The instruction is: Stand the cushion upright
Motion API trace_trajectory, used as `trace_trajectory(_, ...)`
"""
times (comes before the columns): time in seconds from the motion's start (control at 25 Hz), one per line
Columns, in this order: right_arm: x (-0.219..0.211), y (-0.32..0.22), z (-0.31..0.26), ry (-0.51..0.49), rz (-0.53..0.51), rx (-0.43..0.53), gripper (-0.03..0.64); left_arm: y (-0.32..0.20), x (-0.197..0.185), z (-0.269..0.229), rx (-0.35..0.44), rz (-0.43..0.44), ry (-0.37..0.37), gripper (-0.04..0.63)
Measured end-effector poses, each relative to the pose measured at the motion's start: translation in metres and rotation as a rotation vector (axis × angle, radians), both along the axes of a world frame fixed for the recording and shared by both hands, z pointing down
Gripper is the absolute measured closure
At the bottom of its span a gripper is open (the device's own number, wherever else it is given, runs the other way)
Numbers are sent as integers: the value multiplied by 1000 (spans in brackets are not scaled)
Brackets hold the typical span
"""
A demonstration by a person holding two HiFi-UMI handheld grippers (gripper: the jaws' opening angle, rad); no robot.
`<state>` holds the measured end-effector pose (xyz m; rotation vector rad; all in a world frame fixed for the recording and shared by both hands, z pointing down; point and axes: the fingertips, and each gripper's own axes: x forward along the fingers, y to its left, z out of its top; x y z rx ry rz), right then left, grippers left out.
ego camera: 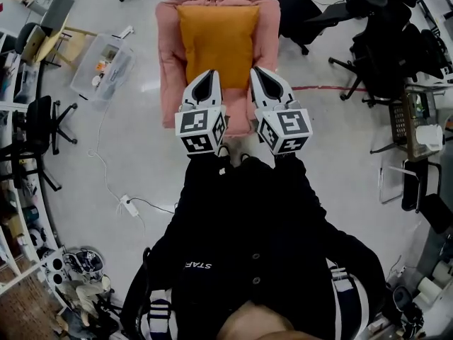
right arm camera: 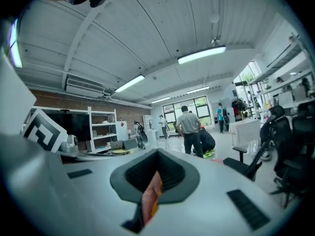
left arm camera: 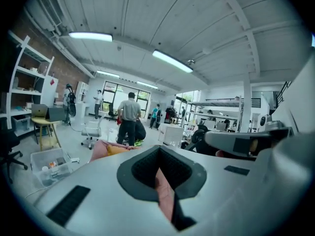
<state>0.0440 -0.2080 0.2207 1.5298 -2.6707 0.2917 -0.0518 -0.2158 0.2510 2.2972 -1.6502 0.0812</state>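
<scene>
Head view: the left gripper [ego camera: 209, 74] and the right gripper [ego camera: 256, 71] are held side by side with their tips pointing forward over the front of a pink armchair [ego camera: 168, 62]; the orange cushion [ego camera: 216, 41] lies just ahead of both sets of jaws and between them, its near corners beside the two tips; each pair of jaws looks drawn together to a point; whether the tips touch the cushion cannot be told from this steep angle, nor how far it leans against the backrest; the person's dark jacket hides the handles and hands.

Left gripper view: the left gripper [left arm camera: 158, 170] has its jaws closed to a thin slit with nothing clamped in it; only a sliver of pink armchair shows through; left of the jaws and beyond them a corner of the cushion [left arm camera: 118, 150] peeps over the gripper's grey body, which cuts off the rest; standing people [left arm camera: 129, 119] are far ahead.

Right gripper view: the right gripper [right arm camera: 153, 178] likewise has its jaws all but together, gripping nothing; through the slit show a strip of pink and, at its right edge, a thin orange line of cushion [right arm camera: 155, 206]; the rest is hidden by the gripper body.
</scene>
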Motion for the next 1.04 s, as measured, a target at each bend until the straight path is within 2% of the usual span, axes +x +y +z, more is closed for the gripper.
trace_trajectory(0.28,-21,14,-36,-4,-43,69,603,16,5,-38,66,16,-27,595)
trace_trajectory(0.48,-31,16,-44,10,-55,99,604,18,-3,-47,95,12,-21,595)
trace_trajectory(0.72,-37,15,-44,22,-64,109,604,15,-11,-47,97,0,-22,595)
trace_trajectory(1.04,-31,11,-45,40,-78,126,603,11,-1,-47,107,2,-25,595)
